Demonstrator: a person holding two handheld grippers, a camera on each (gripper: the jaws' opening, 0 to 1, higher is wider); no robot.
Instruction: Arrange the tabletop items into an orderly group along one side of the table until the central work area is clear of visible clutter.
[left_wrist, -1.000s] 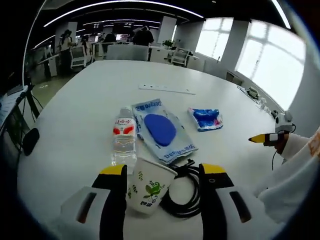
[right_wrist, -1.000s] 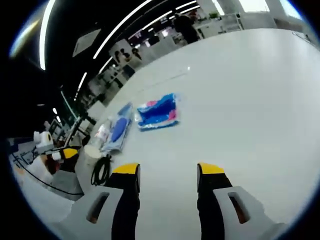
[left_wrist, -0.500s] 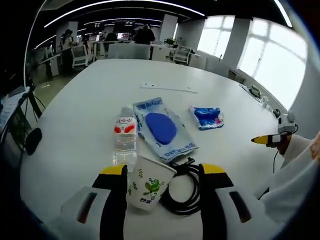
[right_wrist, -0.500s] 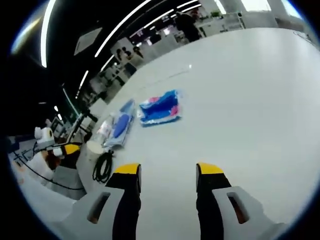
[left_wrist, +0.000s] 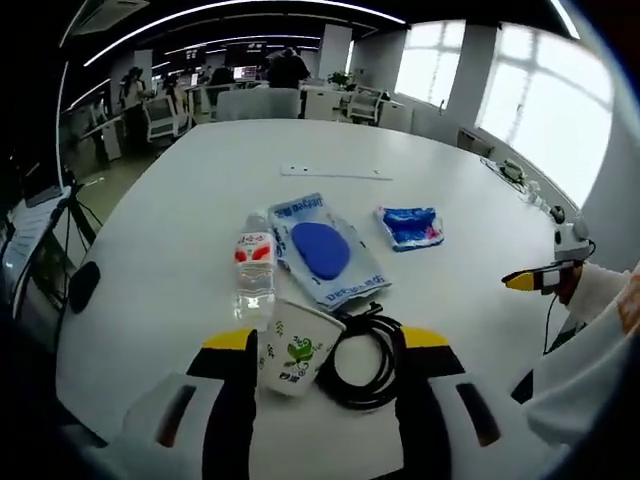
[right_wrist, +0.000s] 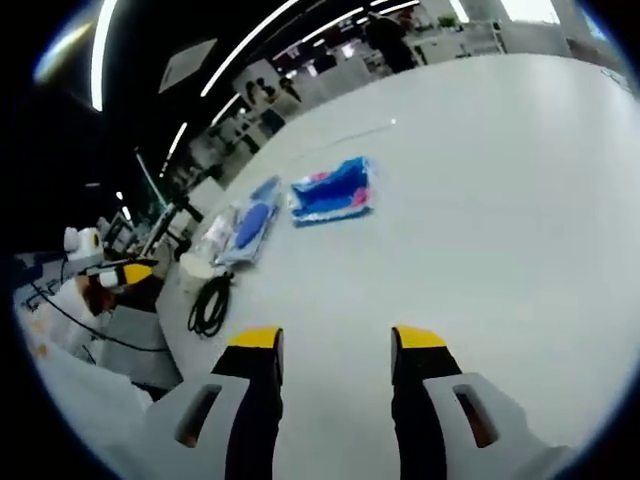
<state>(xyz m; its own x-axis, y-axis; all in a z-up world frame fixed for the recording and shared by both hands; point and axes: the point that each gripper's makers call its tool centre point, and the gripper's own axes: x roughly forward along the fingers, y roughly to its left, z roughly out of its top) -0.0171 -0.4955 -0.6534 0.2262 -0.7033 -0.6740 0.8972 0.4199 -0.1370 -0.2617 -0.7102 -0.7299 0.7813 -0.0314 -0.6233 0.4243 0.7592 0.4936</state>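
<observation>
Near the white tabletop's (left_wrist: 180, 200) front edge, the left tool (left_wrist: 325, 345), jaws apart, frames a leaf-printed paper cup (left_wrist: 293, 347) beside a coiled black cable (left_wrist: 362, 358); the right tool (right_wrist: 328, 340) gapes over bare surface.

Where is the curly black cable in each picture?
Left gripper view: the black cable lies low in the middle, between the jaws of the left hand-held gripper, right beside the paper cup.
Right gripper view: the black cable sits at the left, above the right hand-held gripper.
Shared landmark: the blue packet on the white table.
</observation>
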